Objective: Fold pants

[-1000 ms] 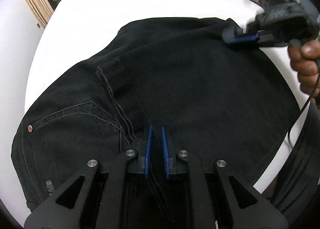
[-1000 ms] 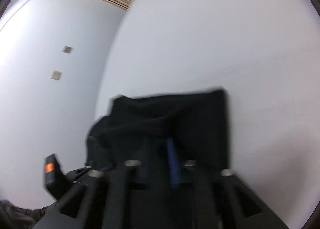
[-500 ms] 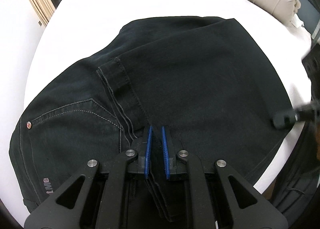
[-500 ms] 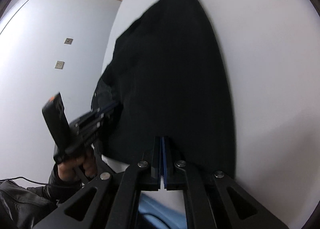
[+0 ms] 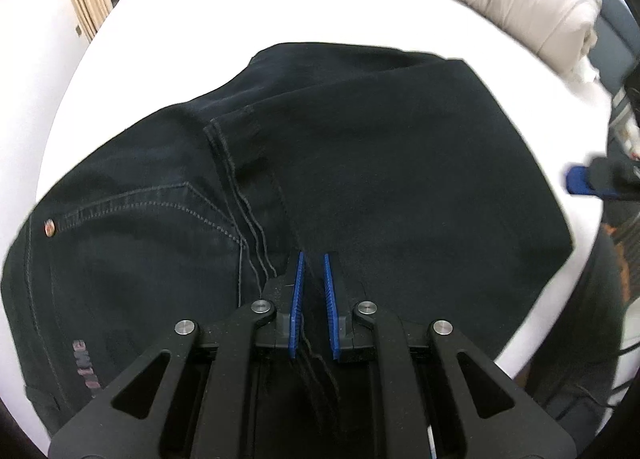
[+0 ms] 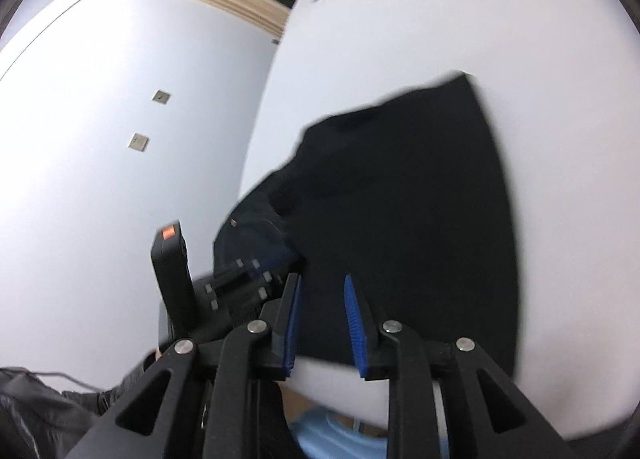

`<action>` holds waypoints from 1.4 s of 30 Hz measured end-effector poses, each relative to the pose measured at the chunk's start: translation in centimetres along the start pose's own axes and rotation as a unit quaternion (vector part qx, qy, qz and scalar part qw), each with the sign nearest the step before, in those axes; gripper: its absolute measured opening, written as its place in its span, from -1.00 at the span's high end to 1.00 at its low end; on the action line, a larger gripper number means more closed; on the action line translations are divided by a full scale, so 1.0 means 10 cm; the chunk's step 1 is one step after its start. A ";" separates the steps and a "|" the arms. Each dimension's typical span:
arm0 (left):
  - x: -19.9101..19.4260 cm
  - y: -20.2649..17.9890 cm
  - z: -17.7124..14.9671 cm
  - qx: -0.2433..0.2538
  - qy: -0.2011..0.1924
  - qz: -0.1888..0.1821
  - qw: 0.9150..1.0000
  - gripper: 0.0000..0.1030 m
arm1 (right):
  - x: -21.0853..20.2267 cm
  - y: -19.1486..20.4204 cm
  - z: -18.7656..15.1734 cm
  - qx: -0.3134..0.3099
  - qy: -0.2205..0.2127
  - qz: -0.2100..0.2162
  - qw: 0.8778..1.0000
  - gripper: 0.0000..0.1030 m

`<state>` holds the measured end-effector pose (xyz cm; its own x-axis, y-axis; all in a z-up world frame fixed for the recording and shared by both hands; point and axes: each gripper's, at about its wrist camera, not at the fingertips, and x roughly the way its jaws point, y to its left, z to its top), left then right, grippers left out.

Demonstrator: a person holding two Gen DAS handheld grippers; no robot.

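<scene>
Pants (image 5: 360, 163) in left gripper (image 5: 312, 263)

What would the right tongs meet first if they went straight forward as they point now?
Most likely the black pants: the right tongs stand open at the fold's near edge on the white bed, though depth is unclear.

The right gripper (image 6: 320, 283), which a second ago is at the far right corner of the folded black pants (image 5: 360, 179) and half a second ago sits shut at their near edge, now hangs with its jaws parted above that near edge, off the cloth.
</scene>
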<state>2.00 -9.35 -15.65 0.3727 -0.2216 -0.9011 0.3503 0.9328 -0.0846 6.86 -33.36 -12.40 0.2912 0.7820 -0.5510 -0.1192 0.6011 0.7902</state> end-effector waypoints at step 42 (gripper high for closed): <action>-0.60 2.87 -2.22 -0.607 -0.174 -0.234 0.739 -0.55 | 1.61 0.47 0.13 0.031 0.103 0.008 0.994 0.47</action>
<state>-9.27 25.03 -22.08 0.7273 -0.4636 -0.5060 -0.4391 0.2522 -0.8623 12.23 -18.12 -17.22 0.0879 0.8122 -0.5768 -0.0616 0.5823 0.8106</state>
